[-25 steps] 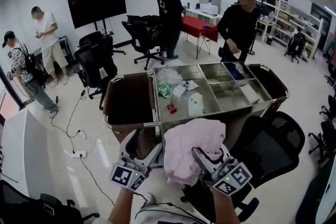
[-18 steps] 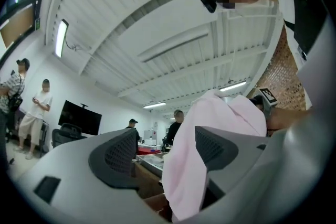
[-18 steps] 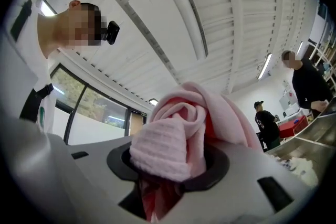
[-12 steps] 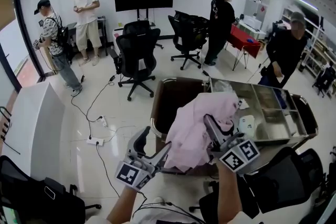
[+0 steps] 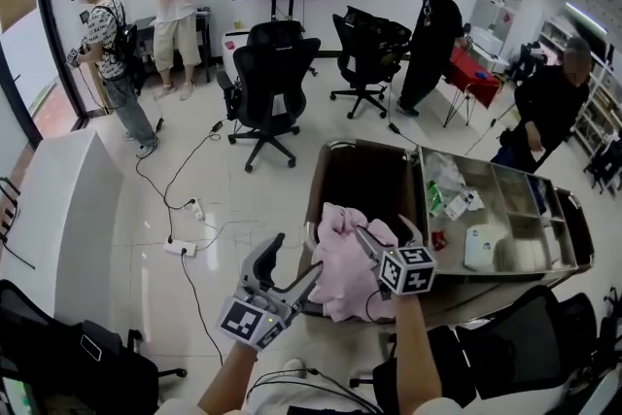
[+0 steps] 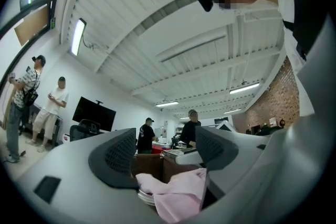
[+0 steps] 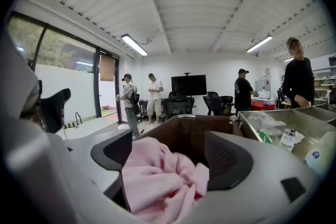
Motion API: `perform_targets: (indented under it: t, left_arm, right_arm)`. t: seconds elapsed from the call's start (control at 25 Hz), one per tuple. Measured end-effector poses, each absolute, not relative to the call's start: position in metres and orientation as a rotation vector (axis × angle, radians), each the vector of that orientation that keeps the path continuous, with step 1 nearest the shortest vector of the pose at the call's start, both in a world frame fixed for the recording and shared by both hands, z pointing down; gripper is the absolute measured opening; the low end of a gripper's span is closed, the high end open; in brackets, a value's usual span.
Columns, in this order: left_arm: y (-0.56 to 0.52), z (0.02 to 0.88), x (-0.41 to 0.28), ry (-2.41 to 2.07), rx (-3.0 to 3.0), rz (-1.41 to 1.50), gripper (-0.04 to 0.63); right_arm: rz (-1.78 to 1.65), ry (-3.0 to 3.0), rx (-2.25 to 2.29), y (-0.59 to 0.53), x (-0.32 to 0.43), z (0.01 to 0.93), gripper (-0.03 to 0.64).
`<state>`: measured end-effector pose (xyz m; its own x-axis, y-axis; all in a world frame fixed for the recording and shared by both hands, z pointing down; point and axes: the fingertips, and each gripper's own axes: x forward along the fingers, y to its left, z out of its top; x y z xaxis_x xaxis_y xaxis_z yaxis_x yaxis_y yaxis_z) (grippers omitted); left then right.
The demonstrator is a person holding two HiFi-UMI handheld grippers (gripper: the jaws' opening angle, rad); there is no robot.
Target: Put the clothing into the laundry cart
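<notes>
Nearest you, your left tool [image 5: 296,256] is spread wide with nothing pinched. Its tips point at the low edge of the pink garment [image 5: 340,259], just beside it.

Big change from a second ago: you've swung the garment off the steel tray side [image 5: 515,209] and over to the brown bag end of the laundry cart [image 5: 364,182]. Your right tool [image 7: 168,152] is now opening, and the cloth sits bunched between the jaws instead of being pinched.

So I'd say this is the drop itself. The garment is at the bag's near rim, and I can't tell how much is actually inside.

It's a crumpled heap, no collar or sleeve I can pick out. The longer run goes from you toward the bag mouth, far end highest.
</notes>
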<state>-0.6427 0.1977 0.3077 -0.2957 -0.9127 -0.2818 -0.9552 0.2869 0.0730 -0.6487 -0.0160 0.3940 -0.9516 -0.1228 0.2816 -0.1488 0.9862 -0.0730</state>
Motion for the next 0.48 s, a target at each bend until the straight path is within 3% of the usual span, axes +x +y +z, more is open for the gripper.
perform_targets:
  t: [0.24,0.48]
  left_arm:
    - [0.18,0.316,-0.637,2.353,-1.784,0.315,0.342]
    - [0.161,0.313,-0.62,2.315,-1.806,0.273,0.342]
  right_arm:
    - [0.162,-2.949,0.109,0.001,-0.63,0.388,0.46]
    - [0.156,-3.273,0.108,0.006,-0.578,0.319,0.46]
